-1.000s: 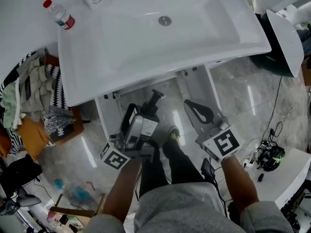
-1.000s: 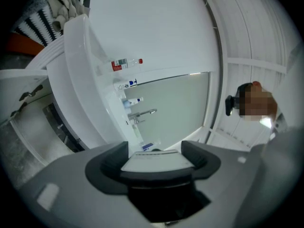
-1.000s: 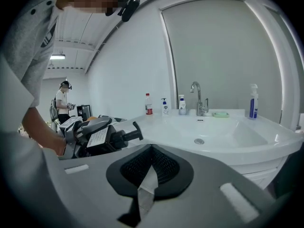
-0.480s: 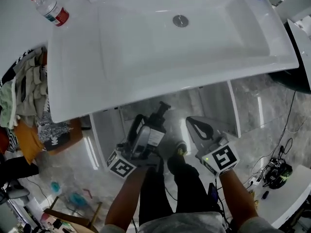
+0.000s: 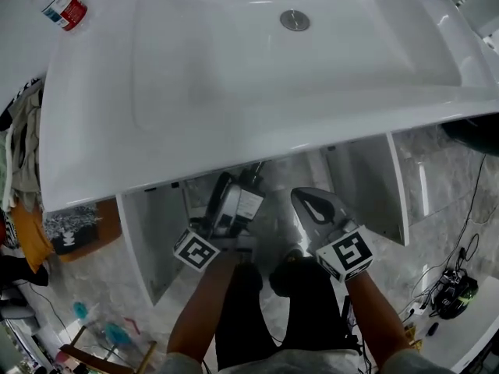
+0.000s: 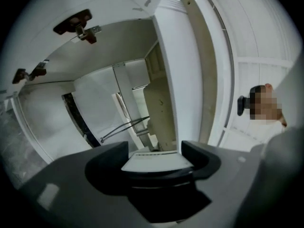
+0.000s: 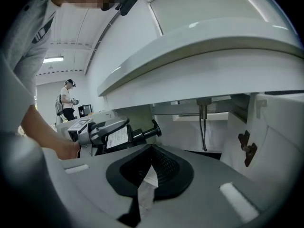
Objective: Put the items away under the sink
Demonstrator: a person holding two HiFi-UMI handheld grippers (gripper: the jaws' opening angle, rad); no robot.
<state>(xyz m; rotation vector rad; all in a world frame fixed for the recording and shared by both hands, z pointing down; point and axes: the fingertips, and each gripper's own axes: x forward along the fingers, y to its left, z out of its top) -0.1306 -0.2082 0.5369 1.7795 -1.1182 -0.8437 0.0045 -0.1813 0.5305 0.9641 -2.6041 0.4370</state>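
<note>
Head view: white sink (image 5: pixel 234 84) fills the top, drain (image 5: pixel 295 20) near its back. Water bottle (image 5: pixel 58 1) lies on the counter at top left. Below the sink, the cabinet (image 5: pixel 144 240) stands with both doors open. Left gripper (image 5: pixel 232 197) holds a pump bottle (image 5: pixel 249 202) at the cabinet opening, black pump head pointing in under the sink edge. Right gripper (image 5: pixel 313 206) is just beside it, apart from the bottle, also aimed at the opening.

Left gripper view: jaws clamp the bottle's body from both sides. Ahead are the cabinet interior, two door hinges (image 6: pixel 78 25) at upper left and thin hoses (image 6: pixel 124 126) further in.

Right gripper view: jaws pressed together, nothing between them. The left gripper with the bottle shows at left; a door hinge (image 7: pixel 247 147) at right; a person (image 7: pixel 66 99) stands far off.
</note>
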